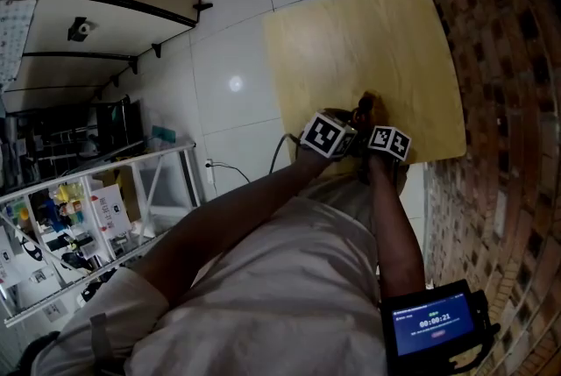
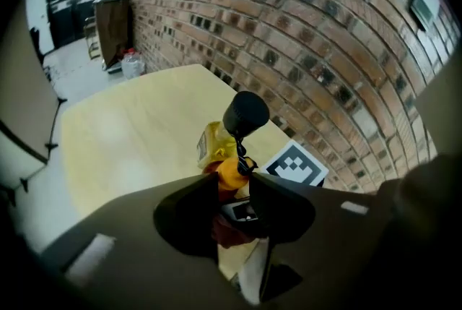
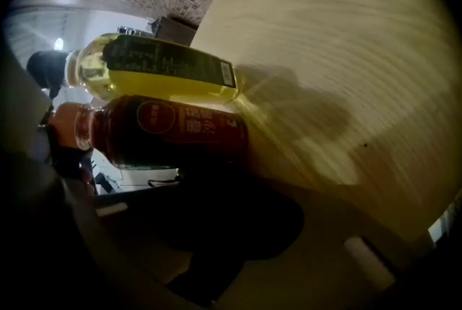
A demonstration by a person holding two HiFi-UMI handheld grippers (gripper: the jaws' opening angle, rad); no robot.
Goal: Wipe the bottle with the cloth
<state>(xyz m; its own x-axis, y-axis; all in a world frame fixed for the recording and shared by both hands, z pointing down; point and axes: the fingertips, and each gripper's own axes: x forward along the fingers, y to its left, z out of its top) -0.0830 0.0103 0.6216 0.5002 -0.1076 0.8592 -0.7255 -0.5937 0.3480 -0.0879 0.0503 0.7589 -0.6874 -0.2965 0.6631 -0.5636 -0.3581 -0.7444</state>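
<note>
Brown bottle [image 3: 173, 129], orange-capped: pinched at the neck between left gripper [image 2: 232, 189] jaws, over tabletop [image 3: 346, 48]. Yellow bottle [image 3: 159, 66], black-capped: just beyond that gripper. Right gripper [image 3: 216, 218]: near brown bottle, jaws lost in dark mass, state unreadable.

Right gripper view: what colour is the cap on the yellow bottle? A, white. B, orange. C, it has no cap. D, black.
D: the yellow bottle ends in a black cap; the orange cap belongs to the dark red bottle lying right beside it.
</note>
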